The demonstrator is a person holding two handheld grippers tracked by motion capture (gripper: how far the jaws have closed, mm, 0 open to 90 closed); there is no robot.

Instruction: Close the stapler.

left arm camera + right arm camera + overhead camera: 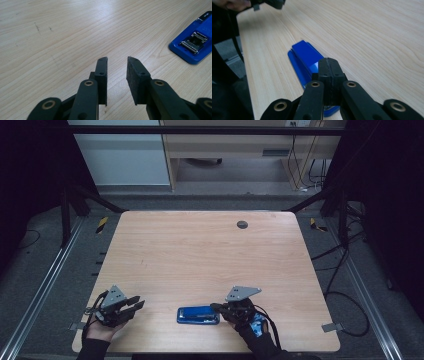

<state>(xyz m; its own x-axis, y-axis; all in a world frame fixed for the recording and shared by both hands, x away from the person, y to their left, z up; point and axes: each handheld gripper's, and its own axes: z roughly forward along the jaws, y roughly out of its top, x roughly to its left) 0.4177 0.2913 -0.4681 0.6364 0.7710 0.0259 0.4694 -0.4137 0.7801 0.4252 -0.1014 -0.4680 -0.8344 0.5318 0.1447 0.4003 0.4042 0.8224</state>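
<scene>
Premises: a laboratory or test workroom set up for recording, not a home. A bare wooden table [210, 255] with a round cable grommet [242, 224] stands inside a dark frame of black struts [75, 200], beyond both hand-held grippers. Metal floor rails [40, 295] run along the carpet outboard of each gripper, marked with yellow-and-black hazard tape [102, 224]. Loose black cables [345, 270] trail over the floor outboard of the right gripper [231, 309]. Well ahead of the grippers stand a pale cabinet panel [120, 155] and a wooden office desk [240, 145] with further cables hanging beside it.
</scene>
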